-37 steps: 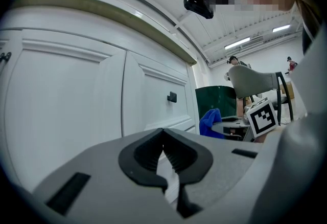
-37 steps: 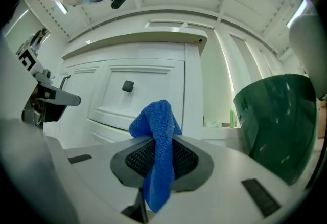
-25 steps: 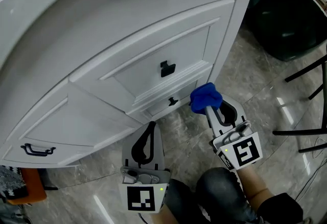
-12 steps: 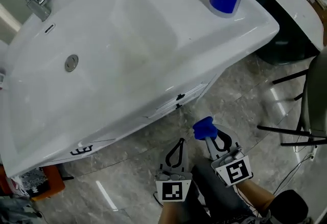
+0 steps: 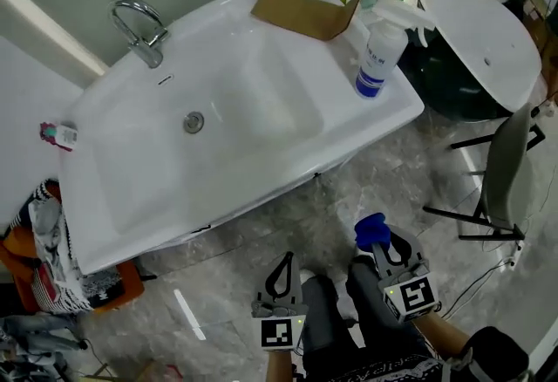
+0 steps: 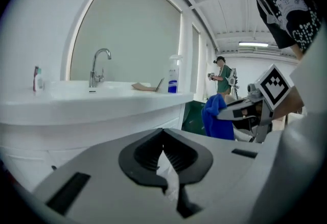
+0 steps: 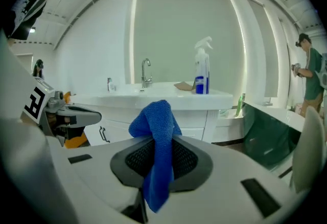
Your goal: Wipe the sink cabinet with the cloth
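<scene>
Two units, bottom centre of head view, side by side above the floor (image 5: 218, 280), both aimed up-frame at the sink cabinet (image 7: 121, 124), well apart from it. Left hand-held gripper (image 5: 285, 260): jaws closed together, nothing between. Right hand-held gripper (image 5: 380, 246): clamped on blue cloth (image 5: 372, 229), bunched above jaws, tail hanging below

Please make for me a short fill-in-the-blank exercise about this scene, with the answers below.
1. The right gripper is shut on a ____ cloth.
2. The left gripper is shut and holds ____.
3. In the head view, the spray bottle stands on the sink, to the ____ of the faucet.
Answers: blue; nothing; right.
</scene>
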`<action>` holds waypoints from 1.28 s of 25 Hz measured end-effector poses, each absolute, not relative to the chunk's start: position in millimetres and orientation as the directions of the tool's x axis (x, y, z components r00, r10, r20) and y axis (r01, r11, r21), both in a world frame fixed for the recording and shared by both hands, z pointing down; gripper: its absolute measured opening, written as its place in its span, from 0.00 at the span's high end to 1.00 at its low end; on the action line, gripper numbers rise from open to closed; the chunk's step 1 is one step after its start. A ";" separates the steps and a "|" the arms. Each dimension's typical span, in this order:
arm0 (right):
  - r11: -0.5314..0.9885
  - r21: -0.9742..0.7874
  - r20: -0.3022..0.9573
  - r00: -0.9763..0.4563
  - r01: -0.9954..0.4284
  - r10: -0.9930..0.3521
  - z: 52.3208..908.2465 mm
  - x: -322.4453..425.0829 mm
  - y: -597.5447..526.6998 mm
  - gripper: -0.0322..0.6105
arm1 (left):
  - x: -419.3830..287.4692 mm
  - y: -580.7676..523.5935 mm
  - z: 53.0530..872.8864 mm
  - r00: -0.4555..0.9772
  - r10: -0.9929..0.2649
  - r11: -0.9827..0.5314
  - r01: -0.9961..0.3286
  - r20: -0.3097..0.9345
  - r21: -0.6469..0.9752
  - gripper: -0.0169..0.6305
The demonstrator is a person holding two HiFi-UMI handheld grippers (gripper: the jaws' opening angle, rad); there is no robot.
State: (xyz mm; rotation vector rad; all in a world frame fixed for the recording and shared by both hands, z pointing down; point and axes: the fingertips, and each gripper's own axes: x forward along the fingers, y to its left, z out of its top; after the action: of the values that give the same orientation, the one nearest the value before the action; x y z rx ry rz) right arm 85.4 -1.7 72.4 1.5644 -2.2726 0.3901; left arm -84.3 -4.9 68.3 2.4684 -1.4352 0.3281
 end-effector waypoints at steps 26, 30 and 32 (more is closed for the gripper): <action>0.341 -0.062 0.287 -0.344 -0.938 -0.894 -179.9 90.6 114.4 0.86 | -184.3 128.9 -204.0 0.284 -0.934 -0.266 -0.958 0.218 0.105 0.97; 0.404 -0.091 0.299 -0.412 -0.910 -0.861 -172.4 110.4 127.5 0.86 | -169.9 148.3 -210.8 0.253 -0.943 -0.247 -0.967 0.217 0.052 0.97; 0.436 -0.097 0.312 -0.443 -0.895 -0.840 -169.7 124.8 138.1 0.86 | -159.4 158.8 -217.6 0.234 -0.949 -0.228 -0.972 0.209 0.054 0.97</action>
State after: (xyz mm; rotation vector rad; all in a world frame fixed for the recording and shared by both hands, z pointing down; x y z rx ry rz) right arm 124.8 138.1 -169.7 1.5178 -2.4709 0.3663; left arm -159.4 158.8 -217.6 2.3262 -1.8332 0.1958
